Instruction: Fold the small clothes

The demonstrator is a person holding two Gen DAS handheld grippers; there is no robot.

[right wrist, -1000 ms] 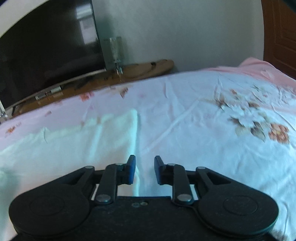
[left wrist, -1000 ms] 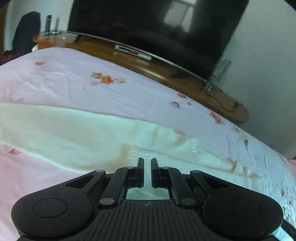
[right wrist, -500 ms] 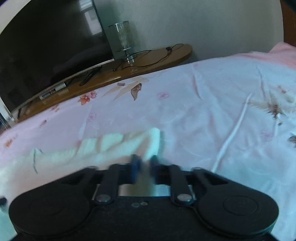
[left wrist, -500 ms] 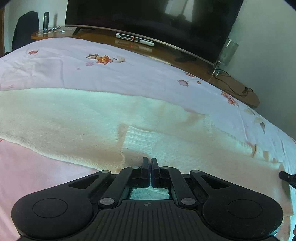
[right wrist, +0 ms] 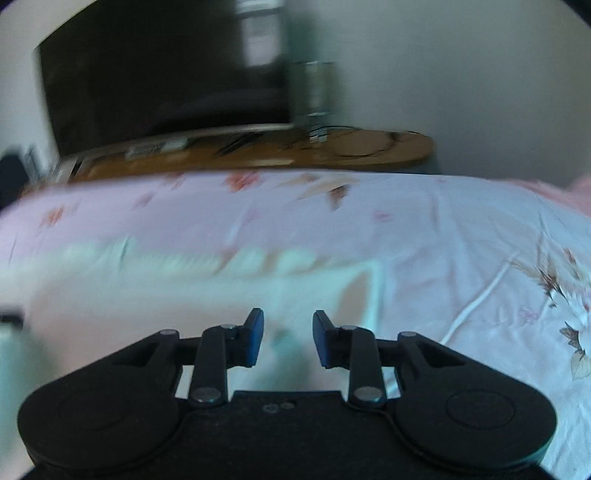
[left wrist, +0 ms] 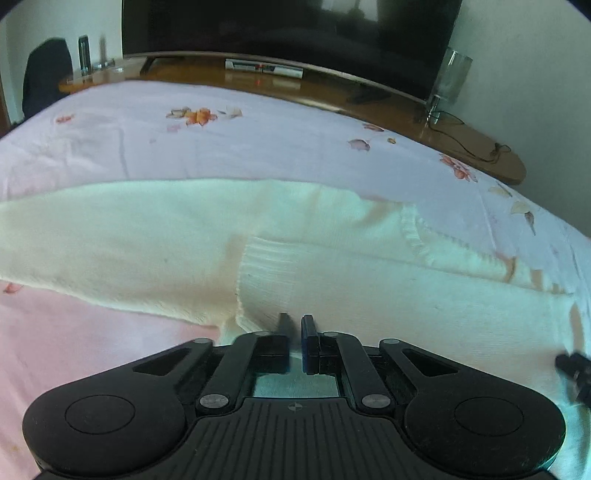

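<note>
The cream knit [left wrist: 332, 266] lay spread flat across the pink floral bed [left wrist: 258, 147], folded over itself with a ribbed hem near the middle. The left gripper [left wrist: 294, 323] sat right at its near edge, jaws only a sliver apart with knit showing in the gap, though I couldn't tell if they were really pinching it. The right gripper [right wrist: 288, 325] hung over the knit's right end, jaws spread wide, view blurry. A TV [left wrist: 288, 33] stood on the desk [left wrist: 332, 92] behind the bed; no readable writing anywhere.
</note>
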